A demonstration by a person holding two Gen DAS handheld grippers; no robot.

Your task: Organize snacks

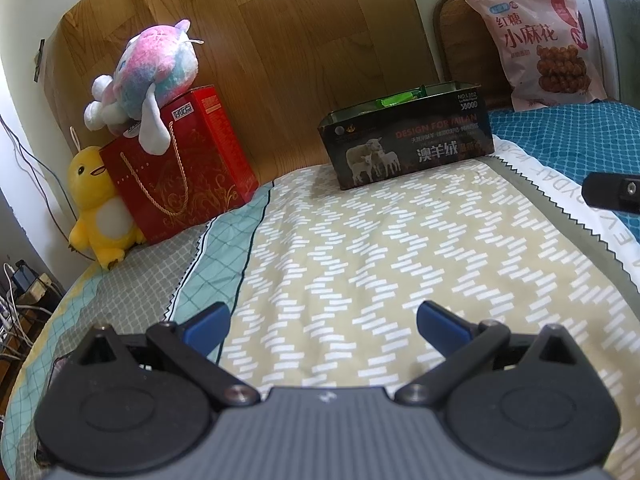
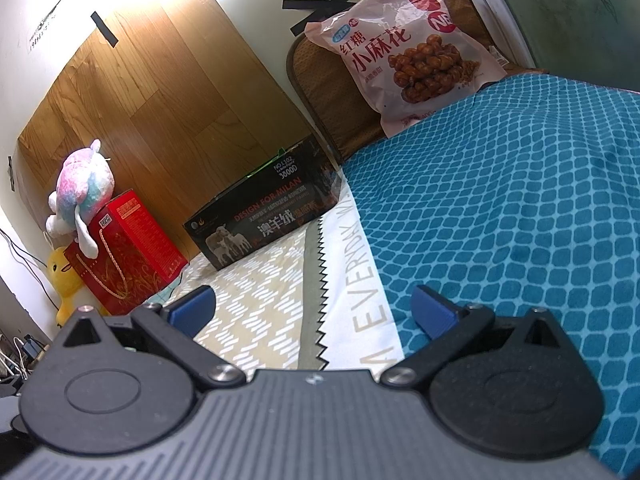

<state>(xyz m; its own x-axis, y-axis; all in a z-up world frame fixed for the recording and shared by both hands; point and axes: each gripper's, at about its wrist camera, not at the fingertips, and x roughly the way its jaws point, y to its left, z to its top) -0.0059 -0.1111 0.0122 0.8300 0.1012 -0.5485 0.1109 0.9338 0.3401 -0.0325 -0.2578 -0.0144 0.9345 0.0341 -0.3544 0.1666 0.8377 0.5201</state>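
Your bed (image 1: 360, 248) carries everything here, spread with a cream zigzag cover and a teal patterned one. At its far edge stands the open dark box (image 1: 408, 140) printed with sheep — something green shows inside it, too little to name. To its left the red gift bag (image 1: 180, 168) bears a pastel plush (image 1: 148, 72), with a yellow duck (image 1: 96, 208) beside it. The pink snack bag (image 2: 404, 48), printed with brown twists, leans upright at the headboard on the teal cover, well apart from the box. Your left tongs (image 1: 323, 322) and right tongs (image 2: 314, 308) both gape wide — holding nothing.
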